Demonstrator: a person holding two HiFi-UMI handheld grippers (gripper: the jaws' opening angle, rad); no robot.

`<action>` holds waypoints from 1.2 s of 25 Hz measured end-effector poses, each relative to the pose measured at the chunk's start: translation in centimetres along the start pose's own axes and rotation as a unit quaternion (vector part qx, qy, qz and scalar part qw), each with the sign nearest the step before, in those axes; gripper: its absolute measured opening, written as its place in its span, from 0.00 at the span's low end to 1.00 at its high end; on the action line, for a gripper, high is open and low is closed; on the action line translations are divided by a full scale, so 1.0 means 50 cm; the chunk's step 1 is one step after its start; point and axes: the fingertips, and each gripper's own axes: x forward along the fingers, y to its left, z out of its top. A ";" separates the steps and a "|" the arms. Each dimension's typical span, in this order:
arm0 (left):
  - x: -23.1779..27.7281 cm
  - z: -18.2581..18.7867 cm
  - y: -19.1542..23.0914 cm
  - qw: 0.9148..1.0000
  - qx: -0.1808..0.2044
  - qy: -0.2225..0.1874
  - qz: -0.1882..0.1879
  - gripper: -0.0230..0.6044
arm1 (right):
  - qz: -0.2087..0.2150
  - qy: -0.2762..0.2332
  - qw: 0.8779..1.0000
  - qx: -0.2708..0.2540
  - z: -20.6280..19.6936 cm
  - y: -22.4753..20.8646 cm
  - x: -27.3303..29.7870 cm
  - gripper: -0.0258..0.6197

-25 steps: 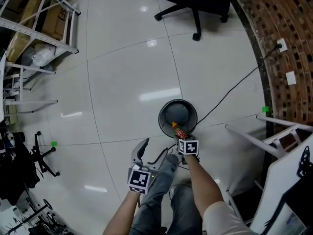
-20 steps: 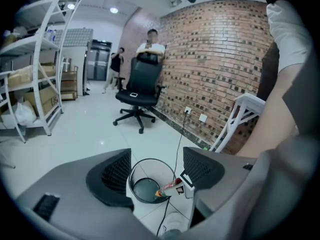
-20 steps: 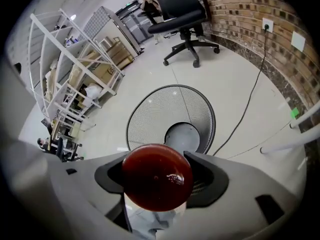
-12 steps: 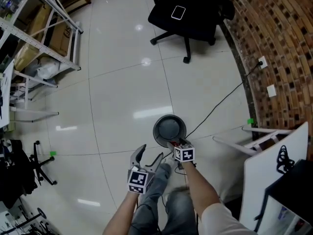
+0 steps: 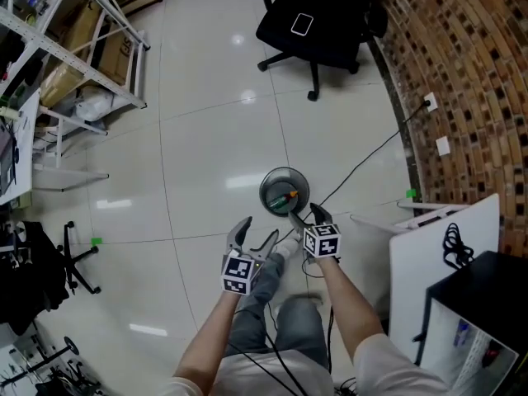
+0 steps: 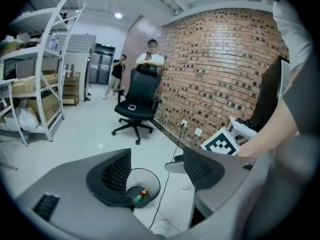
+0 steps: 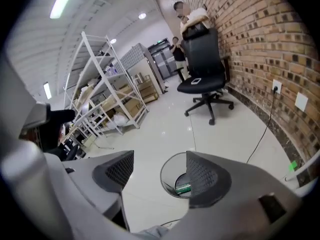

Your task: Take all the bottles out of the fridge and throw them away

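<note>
A round wire bin (image 5: 285, 190) stands on the white floor just ahead of me. In it lies a green bottle with an orange cap (image 5: 284, 196), which also shows in the left gripper view (image 6: 140, 196) and the right gripper view (image 7: 183, 188). My right gripper (image 5: 305, 219) hangs over the bin's near edge. Its jaws have just been opening and stand open (image 7: 160, 159) with nothing between them. Beside it, my left gripper (image 5: 256, 236) is open and empty (image 6: 156, 159), above the floor left of the bin.
A black office chair (image 5: 318, 27) with a phone on its seat stands beyond the bin. Metal shelving (image 5: 74, 48) fills the left, and a brick wall (image 5: 462, 73) the right. A black cable (image 5: 363, 167) runs to the wall. A white panel (image 5: 433, 262) stands at my right.
The right gripper was shut on the bottle over the bin; the bottle now lies inside it. Both grippers have risen, the right one more, and the view has shifted.
</note>
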 end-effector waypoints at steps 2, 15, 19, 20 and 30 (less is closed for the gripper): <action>-0.015 0.043 -0.026 1.000 0.006 -0.011 -0.011 0.53 | -0.003 -0.041 0.999 -0.007 0.065 0.027 -0.070 0.59; -0.109 0.396 -0.344 0.969 0.121 -0.123 -0.175 0.53 | -0.127 -0.297 0.946 -0.032 0.364 0.096 -0.663 0.59; -0.147 0.478 -0.496 0.946 0.137 -0.158 -0.248 0.53 | -0.205 -0.376 0.903 -0.026 0.377 0.082 -0.890 0.59; -0.156 0.499 -0.540 0.938 0.140 -0.165 -0.270 0.53 | -0.230 -0.396 0.888 -0.027 0.376 0.073 -0.950 0.59; -0.307 0.549 -0.959 0.846 0.194 -0.200 -0.454 0.53 | -0.426 -0.492 0.759 -0.023 0.223 0.100 -1.456 0.59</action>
